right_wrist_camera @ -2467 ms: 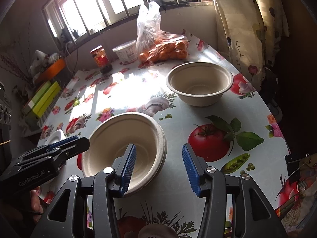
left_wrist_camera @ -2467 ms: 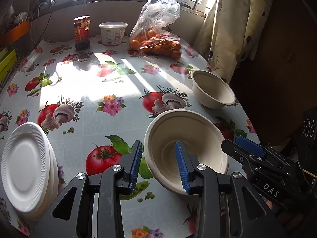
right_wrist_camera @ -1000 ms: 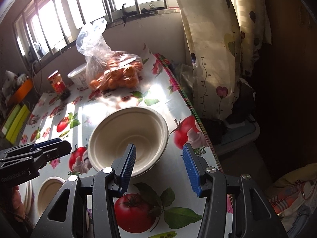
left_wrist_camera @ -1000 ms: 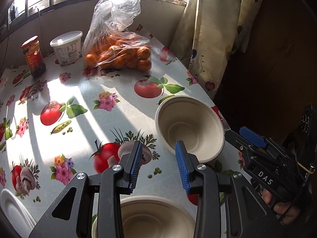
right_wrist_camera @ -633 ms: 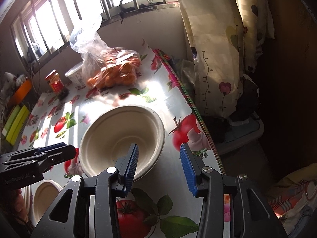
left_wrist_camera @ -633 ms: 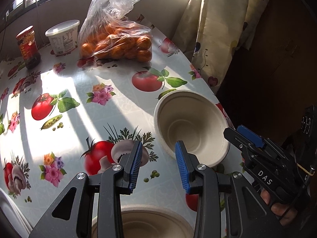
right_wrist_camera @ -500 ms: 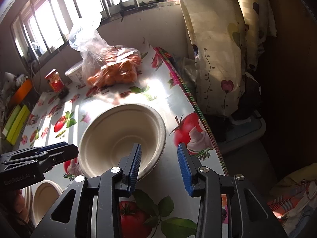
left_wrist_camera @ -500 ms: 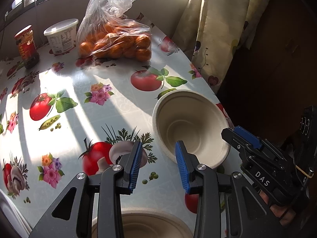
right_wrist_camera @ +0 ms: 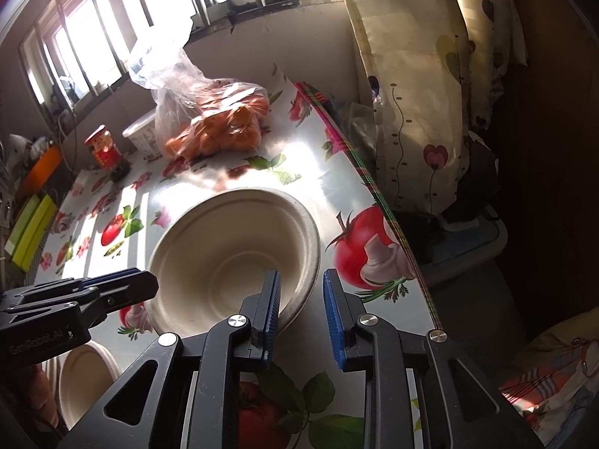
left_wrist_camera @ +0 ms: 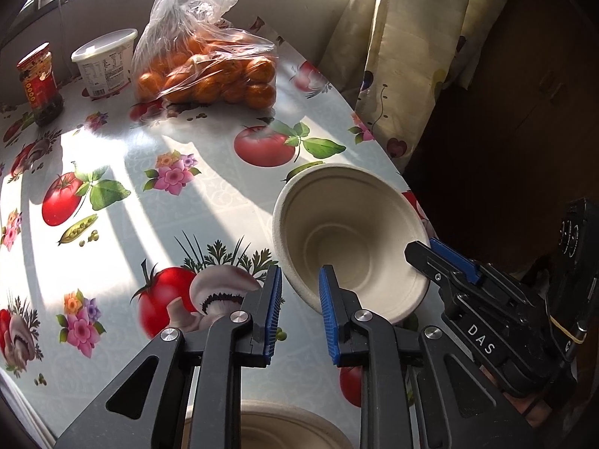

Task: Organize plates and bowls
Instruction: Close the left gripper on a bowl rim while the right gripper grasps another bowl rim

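Straddling the near rim of the beige bowl [left_wrist_camera: 352, 239] by the tabletop [left_wrist_camera: 112, 157]'s right edge, the left tongs [left_wrist_camera: 299, 310] have just been narrowing, pads not visibly pressing. From the right wrist, the right tongs [right_wrist_camera: 301, 310] likewise straddle the bowl's rim [right_wrist_camera: 310, 258], closing, still gapped.

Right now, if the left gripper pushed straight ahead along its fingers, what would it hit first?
The near rim of the bowl. The left gripper straddles the rim, one pad inside and one outside, and its jaws have just been closing. Depth is unclear, but contact looks almost immediate.
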The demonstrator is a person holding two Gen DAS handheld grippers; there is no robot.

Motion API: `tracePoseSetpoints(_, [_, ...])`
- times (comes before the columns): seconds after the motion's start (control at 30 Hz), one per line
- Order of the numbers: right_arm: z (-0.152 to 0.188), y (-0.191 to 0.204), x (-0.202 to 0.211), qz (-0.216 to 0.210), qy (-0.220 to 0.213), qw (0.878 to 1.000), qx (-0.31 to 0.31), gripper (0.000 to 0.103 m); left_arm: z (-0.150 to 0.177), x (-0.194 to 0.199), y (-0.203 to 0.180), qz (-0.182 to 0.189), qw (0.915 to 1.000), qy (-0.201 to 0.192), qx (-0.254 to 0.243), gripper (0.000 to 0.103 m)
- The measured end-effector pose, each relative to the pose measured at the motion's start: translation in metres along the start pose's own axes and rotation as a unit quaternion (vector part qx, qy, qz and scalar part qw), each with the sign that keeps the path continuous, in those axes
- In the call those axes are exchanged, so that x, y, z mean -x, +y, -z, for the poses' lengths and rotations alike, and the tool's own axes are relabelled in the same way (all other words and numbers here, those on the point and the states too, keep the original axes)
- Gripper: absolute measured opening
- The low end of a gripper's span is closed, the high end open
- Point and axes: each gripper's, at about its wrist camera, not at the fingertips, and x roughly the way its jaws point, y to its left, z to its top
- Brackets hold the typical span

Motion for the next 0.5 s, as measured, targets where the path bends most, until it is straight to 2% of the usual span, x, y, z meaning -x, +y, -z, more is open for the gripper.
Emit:
tracePoseSetpoints(0.27, [0.0014, 0.0005, -0.0029, 0.003, 0.001, 1.0, -0.001, 0.02, -0.0013, -0.0009, 0.0012, 0.002, 1.0, -0.001, 0.006, 0.017])
tracePoseSetpoints(0.5, [0.0013, -0.0002, -0.0029, 0.003, 0.001, 1.0, -0.001, 0.02, -0.0009, -0.0004, 0.0023, 0.003, 1.0, -0.003, 0.008, 0.017])
